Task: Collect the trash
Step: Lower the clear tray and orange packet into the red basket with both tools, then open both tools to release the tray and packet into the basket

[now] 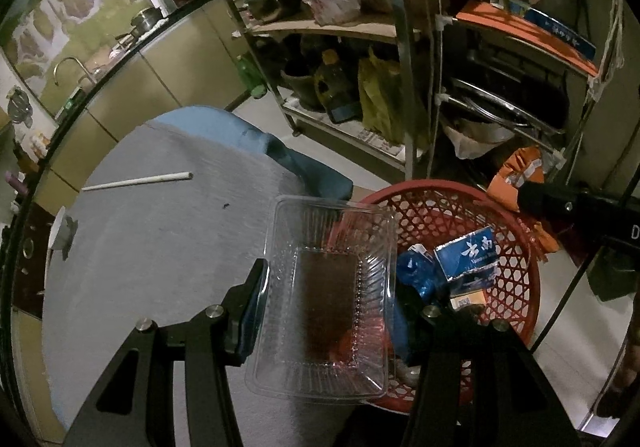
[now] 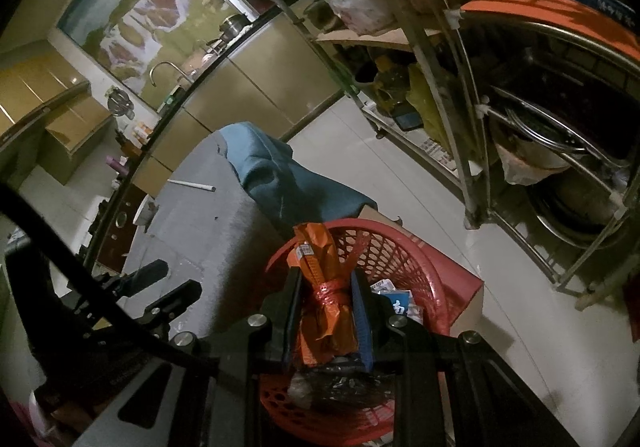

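Left wrist view: the grey bench (image 1: pixel 160 231) fills the left half of the field, with a blue cloth (image 1: pixel 256 135) draped over its far edge and a metal shelving rack (image 1: pixel 404 47) crowded with pots and bags behind it. A red plastic basket (image 1: pixel 516 279) stands just beside the bench edge, on the right. It contains a blue carton (image 1: pixel 468 251) with white characters and a crumpled blue wrapper (image 1: pixel 416 271). The left gripper (image 1: pixel 328 287) grasps a clear plastic tray (image 1: pixel 320 267); its fingers (image 1: pixel 252 295) press on the two long sides, and the tray hangs partly over the bench edge and partly over the basket rim. A single white chopstick (image 1: pixel 138 181) lies on the bench, well apart from the tray. The tip of the other tool enters dark from the right edge, above the basket.

Right wrist view: the red plastic basket (image 2: pixel 384 247) lies directly below the right gripper (image 2: pixel 326 299). Its fingers (image 2: pixel 362 311) are clenched on an orange plastic bag (image 2: pixel 320 287), knotted with a red tie (image 2: pixel 330 293), which is held upright above the basket opening. The blue carton (image 2: pixel 400 303) shows just beside the right finger. The left gripper (image 2: pixel 160 287) appears at lower left, over the bench (image 2: pixel 208 215).
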`<state>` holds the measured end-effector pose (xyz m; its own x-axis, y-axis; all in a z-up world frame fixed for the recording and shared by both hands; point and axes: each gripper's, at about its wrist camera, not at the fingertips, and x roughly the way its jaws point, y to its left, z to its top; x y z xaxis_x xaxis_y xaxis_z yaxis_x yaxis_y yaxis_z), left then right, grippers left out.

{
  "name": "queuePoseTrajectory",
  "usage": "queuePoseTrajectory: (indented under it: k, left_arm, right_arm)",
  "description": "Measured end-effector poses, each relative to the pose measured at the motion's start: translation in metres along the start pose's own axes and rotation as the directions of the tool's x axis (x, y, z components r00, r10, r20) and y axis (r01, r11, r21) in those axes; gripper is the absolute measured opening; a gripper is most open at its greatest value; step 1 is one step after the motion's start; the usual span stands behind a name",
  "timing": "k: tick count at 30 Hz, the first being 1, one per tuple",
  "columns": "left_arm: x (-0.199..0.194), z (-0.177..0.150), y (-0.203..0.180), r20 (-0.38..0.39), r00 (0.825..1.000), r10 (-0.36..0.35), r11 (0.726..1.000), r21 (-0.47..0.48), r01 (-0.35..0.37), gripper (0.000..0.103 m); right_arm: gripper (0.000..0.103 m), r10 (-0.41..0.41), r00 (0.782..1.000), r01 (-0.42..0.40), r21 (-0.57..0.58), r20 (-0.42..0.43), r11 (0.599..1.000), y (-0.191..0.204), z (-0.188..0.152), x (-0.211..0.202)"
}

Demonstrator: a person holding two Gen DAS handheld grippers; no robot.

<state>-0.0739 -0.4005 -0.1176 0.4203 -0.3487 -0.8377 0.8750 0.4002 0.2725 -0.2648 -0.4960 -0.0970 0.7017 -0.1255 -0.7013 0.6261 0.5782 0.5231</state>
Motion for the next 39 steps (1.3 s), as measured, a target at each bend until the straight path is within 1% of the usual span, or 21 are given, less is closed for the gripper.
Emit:
queuePoseTrajectory:
  k: [17, 23, 26, 29, 30, 31, 34, 35, 36, 39]
  left_arm:
    - [0.021, -0.003, -0.011, -0.049, 0.997, -0.055, 0.998, 0.016, 0.056, 0.055]
    - [0.028, -0.004, -0.012, -0.067, 0.992, -0.108, 0.994, 0.006, 0.108, 0.056]
    - [0.030, -0.006, -0.010, -0.070, 0.985, -0.156, 0.988, -0.010, 0.156, 0.057]
    - [0.029, -0.008, -0.008, -0.053, 0.976, -0.213, 0.977, -0.016, 0.213, 0.057]
    - [0.029, -0.009, -0.007, -0.048, 0.971, -0.235, 0.972, -0.016, 0.234, 0.057]
    - [0.027, -0.011, -0.007, -0.040, 0.962, -0.270, 0.963, -0.017, 0.269, 0.057]
    - [0.025, -0.014, -0.005, -0.027, 0.943, -0.333, 0.943, -0.024, 0.332, 0.064]
    - [0.024, -0.015, -0.003, -0.020, 0.937, -0.349, 0.937, -0.030, 0.349, 0.064]
    - [0.022, -0.015, -0.002, -0.011, 0.931, -0.366, 0.930, -0.036, 0.365, 0.064]
    - [0.017, -0.017, 0.004, 0.012, 0.928, -0.372, 0.927, -0.040, 0.372, 0.065]
  right_arm:
    - [0.026, -0.011, 0.999, 0.011, 0.005, -0.039, 1.000, -0.005, 0.000, 0.010]
    - [0.026, -0.015, 0.998, 0.016, 0.004, -0.058, 1.000, -0.005, -0.003, 0.015]
    - [0.026, -0.011, 0.997, 0.012, 0.009, -0.078, 1.000, -0.005, -0.005, 0.017]
    - [0.027, -0.008, 0.994, 0.010, 0.020, -0.109, 1.000, -0.006, -0.008, 0.022]
    - [0.028, -0.008, 0.992, 0.012, 0.030, -0.123, 0.999, -0.007, -0.008, 0.024]
    - [0.028, -0.006, 0.991, 0.012, 0.044, -0.136, 0.999, -0.008, -0.009, 0.026]
    - [0.028, 0.024, 0.986, -0.011, 0.079, -0.162, 0.997, -0.010, -0.011, 0.029]
    - [0.028, 0.024, 0.986, -0.011, 0.081, -0.163, 0.997, -0.010, -0.011, 0.029]
    - [0.028, 0.025, 0.986, -0.012, 0.081, -0.164, 0.997, -0.009, -0.011, 0.029]
    - [0.028, 0.024, 0.987, -0.012, 0.073, -0.159, 0.997, -0.005, -0.011, 0.027]
